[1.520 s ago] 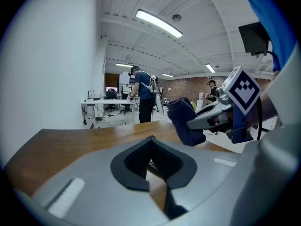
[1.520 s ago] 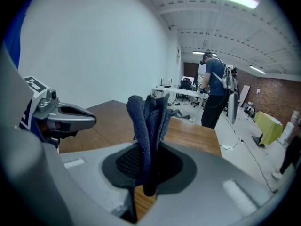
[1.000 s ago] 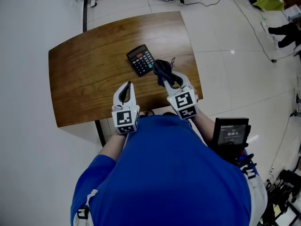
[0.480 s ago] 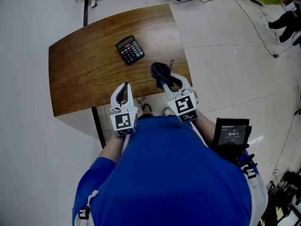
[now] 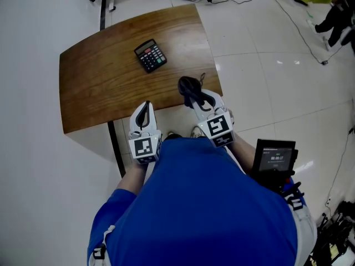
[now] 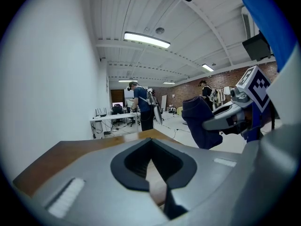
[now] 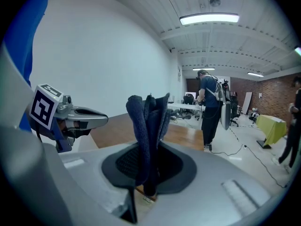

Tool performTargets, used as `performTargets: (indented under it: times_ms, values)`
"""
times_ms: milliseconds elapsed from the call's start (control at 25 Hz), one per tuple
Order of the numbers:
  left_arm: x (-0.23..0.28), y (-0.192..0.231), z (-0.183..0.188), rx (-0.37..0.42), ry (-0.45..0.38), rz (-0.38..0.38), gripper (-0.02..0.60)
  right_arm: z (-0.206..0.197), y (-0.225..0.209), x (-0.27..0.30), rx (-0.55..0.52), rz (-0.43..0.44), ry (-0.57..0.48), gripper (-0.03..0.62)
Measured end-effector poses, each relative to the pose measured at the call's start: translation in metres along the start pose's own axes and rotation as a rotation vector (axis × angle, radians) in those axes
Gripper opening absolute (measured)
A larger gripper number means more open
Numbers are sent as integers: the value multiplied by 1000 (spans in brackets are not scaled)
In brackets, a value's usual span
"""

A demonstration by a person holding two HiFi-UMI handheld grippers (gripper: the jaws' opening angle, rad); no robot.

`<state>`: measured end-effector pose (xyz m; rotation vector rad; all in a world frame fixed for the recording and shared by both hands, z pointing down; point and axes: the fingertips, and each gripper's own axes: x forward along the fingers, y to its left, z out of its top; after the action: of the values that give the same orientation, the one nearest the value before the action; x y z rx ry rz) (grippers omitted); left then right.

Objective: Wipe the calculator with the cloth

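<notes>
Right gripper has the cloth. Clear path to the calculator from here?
Probably yes. The right gripper, shut on the cloth, sits at the near edge of the table. The calculator lies farther in and to the left, with only bare wood between.

Calculator [image 5: 150, 55] keys, handheld screen [image 5: 274, 158]: print illegible.
</notes>
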<state>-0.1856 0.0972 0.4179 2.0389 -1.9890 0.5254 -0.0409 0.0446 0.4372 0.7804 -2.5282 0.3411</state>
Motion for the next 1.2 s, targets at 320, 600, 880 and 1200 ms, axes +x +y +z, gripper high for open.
performTargets:
  times_ms: [320,600,880,1200]
  values:
    - [12,-7,10,12,-28,-44,6,3,-3,0,4,-25,-1,63]
    - [13,-9,5,-3,-2,-54,6,-1,-1,1,0,-18,6,63]
    - [11,-12,1,-17,4,-50,6,0,0,1,-3,-15,9,63]
    - [14,-18,11,-21,-2,-73,6,-1,-4,1,-9,-26,18,63]
